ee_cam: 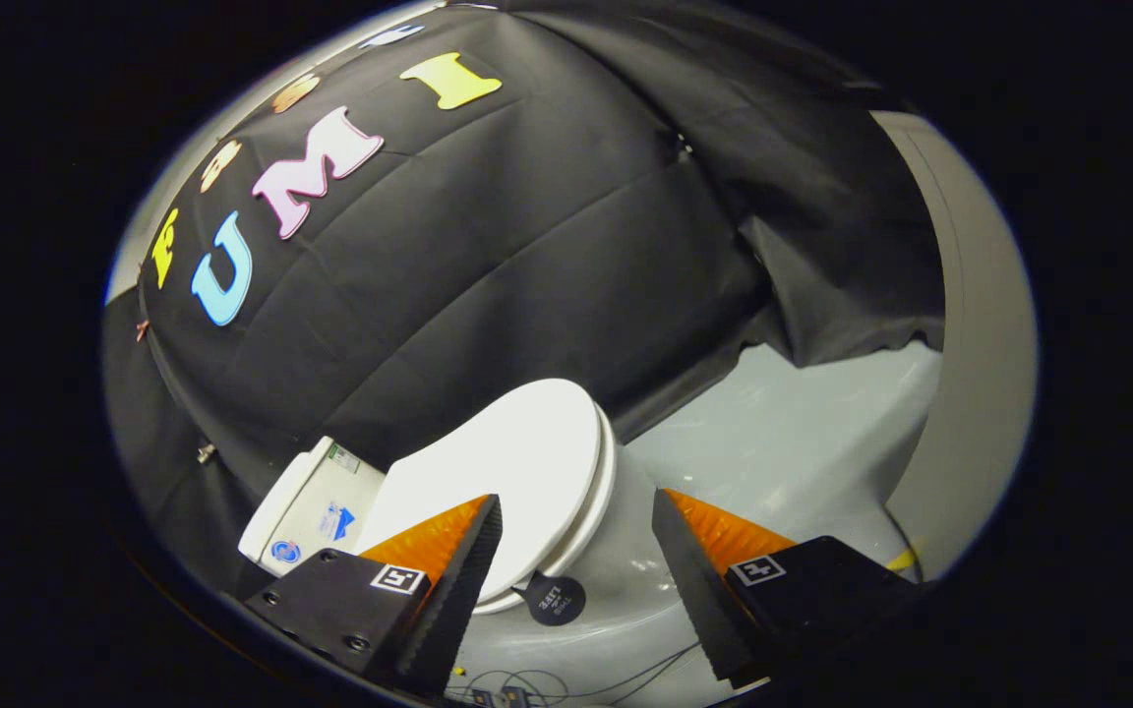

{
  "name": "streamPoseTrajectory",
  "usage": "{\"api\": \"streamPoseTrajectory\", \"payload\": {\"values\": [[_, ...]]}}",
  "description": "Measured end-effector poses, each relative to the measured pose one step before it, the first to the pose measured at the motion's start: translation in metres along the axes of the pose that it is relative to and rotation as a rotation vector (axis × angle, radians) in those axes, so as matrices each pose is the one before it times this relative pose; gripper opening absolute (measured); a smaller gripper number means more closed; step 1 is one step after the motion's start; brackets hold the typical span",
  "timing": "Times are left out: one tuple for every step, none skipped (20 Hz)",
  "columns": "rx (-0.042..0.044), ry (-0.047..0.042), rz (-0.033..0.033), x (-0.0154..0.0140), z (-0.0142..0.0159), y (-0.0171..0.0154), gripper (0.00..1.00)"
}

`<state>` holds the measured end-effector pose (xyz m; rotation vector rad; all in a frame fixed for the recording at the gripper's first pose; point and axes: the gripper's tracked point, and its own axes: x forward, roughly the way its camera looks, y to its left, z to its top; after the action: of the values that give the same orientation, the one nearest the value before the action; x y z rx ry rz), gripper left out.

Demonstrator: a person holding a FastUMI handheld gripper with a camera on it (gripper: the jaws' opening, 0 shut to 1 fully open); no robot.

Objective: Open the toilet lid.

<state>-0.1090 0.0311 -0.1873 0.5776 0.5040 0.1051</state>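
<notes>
A white toilet stands by the black cloth wall, seen tilted. Its lid [517, 472] lies shut on the seat, with the white cistern [306, 506] behind it on the left. A small round black tag [549, 598] sticks out from the lid's front rim, over the white bowl [616, 580]. My gripper [576, 511] is open; the lid's front rim and the tag lie in the gap between the fingers. The left finger [463, 570] covers part of the lid and the right finger [699, 580] hangs beside the bowl. Neither finger touches the lid.
A light grey floor [783, 433] spreads to the right of the toilet. The black cloth wall [488, 256] hangs close behind it, and a pale wall panel [980, 324] stands at the far right. Thin dark cables [566, 680] lie on the floor below the bowl.
</notes>
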Motion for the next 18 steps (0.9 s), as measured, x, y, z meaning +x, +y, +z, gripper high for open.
{"api": "streamPoseTrajectory", "payload": {"values": [[0.01745, 0.00623, 0.01828, -0.0016, -0.00764, 0.00146, 0.96], [0.00657, 0.014, 0.00111, 0.00209, -0.00944, -0.00082, 0.94], [0.00995, 0.0178, 0.01024, 0.00056, -0.01244, -0.00221, 0.93], [0.02191, 0.01759, 0.00641, -0.00074, -0.01079, -0.00311, 0.92], [0.03211, 0.01545, 0.00571, -0.00083, -0.00557, -0.00348, 0.9], [0.04407, 0.0066, 0.01023, 0.00041, -0.00373, -0.00134, 0.89], [0.04898, 0.00564, 0.0079, 0.00051, -0.00298, -0.00147, 0.9], [0.04318, 0.01956, 0.00433, 0.00278, -0.0055, -0.00231, 0.89], [0.03113, 0.02157, 0.00156, 0.0013, -0.00817, -0.00351, 0.89], [0.02102, 0.00884, -0.0329, 0.00137, -0.00758, -0.00896, 0.76], [0.03517, -0.00784, 0.02254, 0.00292, 0.00469, 0.00237, 0.62], [0.03586, -0.00086, 0.00772, -0.00177, 0.00428, -0.00022, 0.49], [0.02557, 0.00498, 0.0153, 0.00044, -0.00136, 0.00191, 0.49], [0.0236, 0.01168, 0.01263, -0.00001, -0.00312, 0.00177, 0.49], [0.02332, 0.00493, 0.0163, 0.00023, -0.00211, 0.00153, 0.49], [0.02846, 0.00002, 0.01458, 0.00292, -0.0006, 0.00158, 0.45], [0.03391, 0.0116, 0.02618, 0.0008, -0.00222, 0.0051, 0.4], [0.02105, 0.01644, 0.0083, 0.00068, -0.00468, -0.0003, 0.4]]}}
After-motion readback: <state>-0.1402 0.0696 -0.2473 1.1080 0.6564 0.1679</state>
